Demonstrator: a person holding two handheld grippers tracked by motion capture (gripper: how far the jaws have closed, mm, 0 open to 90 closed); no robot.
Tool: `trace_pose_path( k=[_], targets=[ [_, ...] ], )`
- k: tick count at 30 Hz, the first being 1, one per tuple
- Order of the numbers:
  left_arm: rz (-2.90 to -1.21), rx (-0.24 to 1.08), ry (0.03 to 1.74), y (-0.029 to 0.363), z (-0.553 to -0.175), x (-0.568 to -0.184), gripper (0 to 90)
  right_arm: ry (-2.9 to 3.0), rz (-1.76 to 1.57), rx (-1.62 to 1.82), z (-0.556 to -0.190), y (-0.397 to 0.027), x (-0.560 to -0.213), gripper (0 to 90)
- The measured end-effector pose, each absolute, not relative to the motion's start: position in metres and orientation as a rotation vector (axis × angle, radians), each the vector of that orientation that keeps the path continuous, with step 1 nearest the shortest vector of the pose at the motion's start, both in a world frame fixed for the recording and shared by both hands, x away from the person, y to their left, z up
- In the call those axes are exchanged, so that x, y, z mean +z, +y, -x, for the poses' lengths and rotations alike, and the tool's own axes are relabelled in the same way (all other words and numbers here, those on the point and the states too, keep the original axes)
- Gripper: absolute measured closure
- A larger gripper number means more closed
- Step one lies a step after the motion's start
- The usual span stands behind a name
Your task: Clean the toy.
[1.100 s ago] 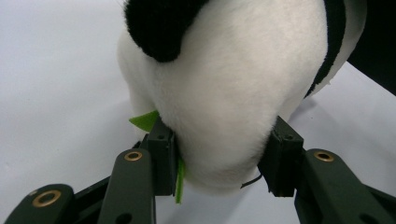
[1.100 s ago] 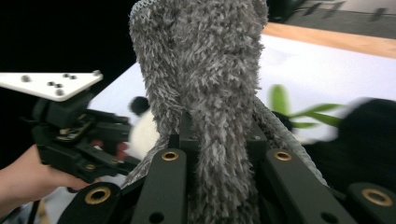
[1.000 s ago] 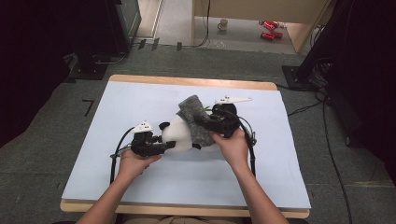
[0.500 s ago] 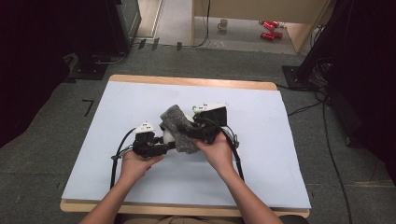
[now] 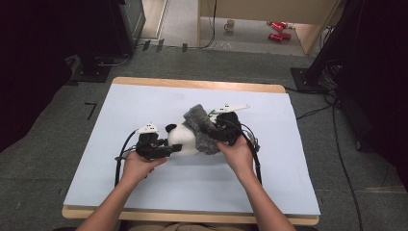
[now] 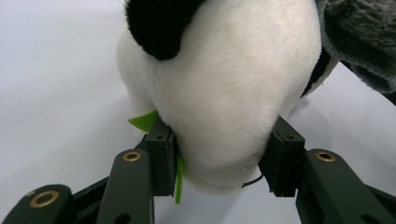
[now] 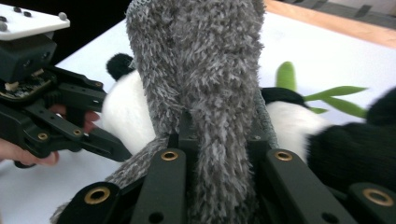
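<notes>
A black-and-white panda plush lies at the middle of the pale blue table top. My left gripper is shut on its white rounded end, one pad pressing in on each side, with a green felt leaf by the left pad. My right gripper is shut on a grey fuzzy cloth, which stands up between its jaws and drapes over the panda's right side. In the right gripper view the panda, the left gripper and more green leaves lie behind the cloth.
The table's wooden rim runs along the far edge. Black cables trail from both grippers across the mat. On the floor beyond stand a mug, red items and dark equipment at both sides.
My right gripper carried the grey cloth left and slightly down over the panda, then eased back a little to the right. The left gripper kept its hold and place.
</notes>
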State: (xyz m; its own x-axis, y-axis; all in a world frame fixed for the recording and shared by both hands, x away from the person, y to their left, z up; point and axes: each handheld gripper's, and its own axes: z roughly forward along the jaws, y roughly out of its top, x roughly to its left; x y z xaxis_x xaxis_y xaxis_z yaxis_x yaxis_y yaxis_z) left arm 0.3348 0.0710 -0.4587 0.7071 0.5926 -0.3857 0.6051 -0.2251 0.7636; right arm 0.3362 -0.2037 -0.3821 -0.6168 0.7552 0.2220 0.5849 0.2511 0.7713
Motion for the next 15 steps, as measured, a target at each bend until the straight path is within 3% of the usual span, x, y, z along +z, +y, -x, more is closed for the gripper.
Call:
trace_pose_path(
  k=[15],
  targets=[
    [-1.902,-0.030,0.935,0.072,-0.348,-0.457,54.0,2.124,-1.481,1.337,-0.338,-0.273,-0.380,76.2]
  ],
)
